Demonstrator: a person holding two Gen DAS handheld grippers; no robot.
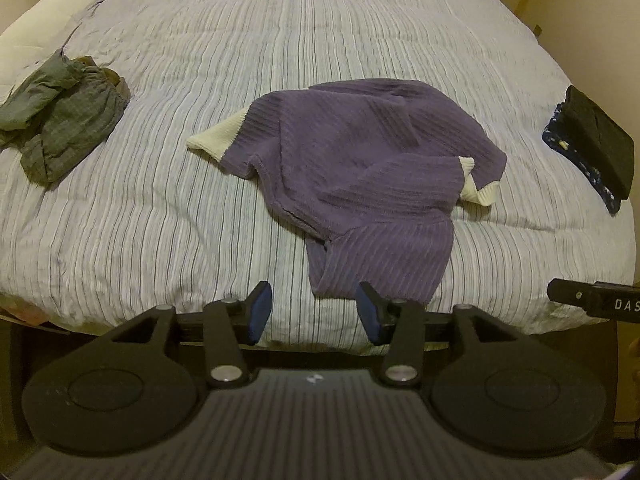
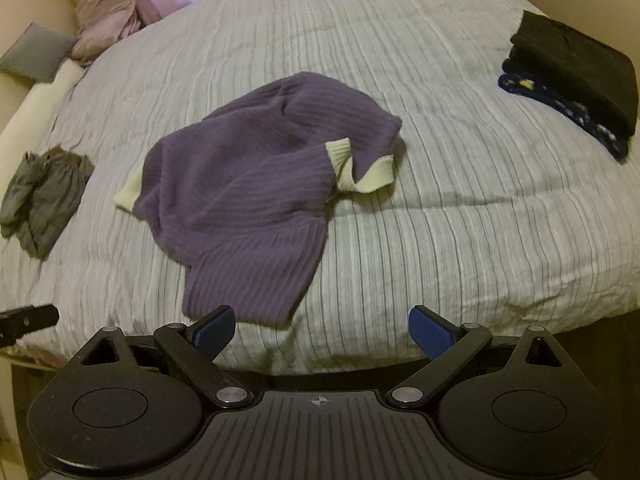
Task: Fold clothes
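Left hand-held gripper (image 1: 314, 312) sat nearest the lens, blue-padded jaws apart, nothing between them; it hung over the near edge of the bed, right pad just at the hem of the crumpled purple ribbed knit sweater with cream cuffs (image 1: 360, 160). Right hand-held gripper (image 2: 322, 330) was spread wider, also empty, with its left pad at the same hem.

Sweater lay bunched mid-bed on the grey striped quilt (image 1: 160, 208), one sleeve thrown across the body, cuffs poking out at both sides. Not flattened yet, so my read: the step in hand was spreading, not folding.

To do it well: pinch the two hem corners, one per gripper, single layer only, pull toward the near edge and outward to flatten. Then free the crossed sleeve.

Further out: wadded grey-green garment (image 1: 60, 120) on the left, still unfolded; folded dark stack of clothes (image 2: 576, 76) on the right.
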